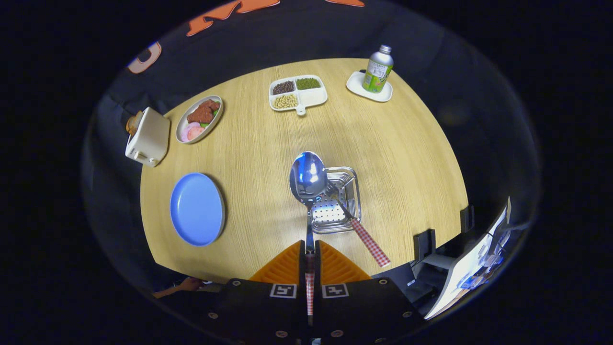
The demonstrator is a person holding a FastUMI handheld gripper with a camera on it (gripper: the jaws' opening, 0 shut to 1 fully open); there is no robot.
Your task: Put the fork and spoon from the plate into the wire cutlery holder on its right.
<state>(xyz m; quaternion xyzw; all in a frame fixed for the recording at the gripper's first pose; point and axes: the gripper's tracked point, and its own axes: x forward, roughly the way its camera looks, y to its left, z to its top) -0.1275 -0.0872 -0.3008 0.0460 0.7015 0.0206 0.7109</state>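
Gripper (310, 254) clamps shiny steel spoon (308, 179) by its handle above wire cutlery holder (337, 201); checked-handled fork (364, 235) already inside, blue plate (197, 209) at nine o'clock bare.

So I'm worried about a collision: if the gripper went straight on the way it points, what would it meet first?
Probably the wire cutlery holder: the gripper, shut on the spoon, holds its bowl at the holder's near-left edge, where the fork already leans. Depth is unclear.
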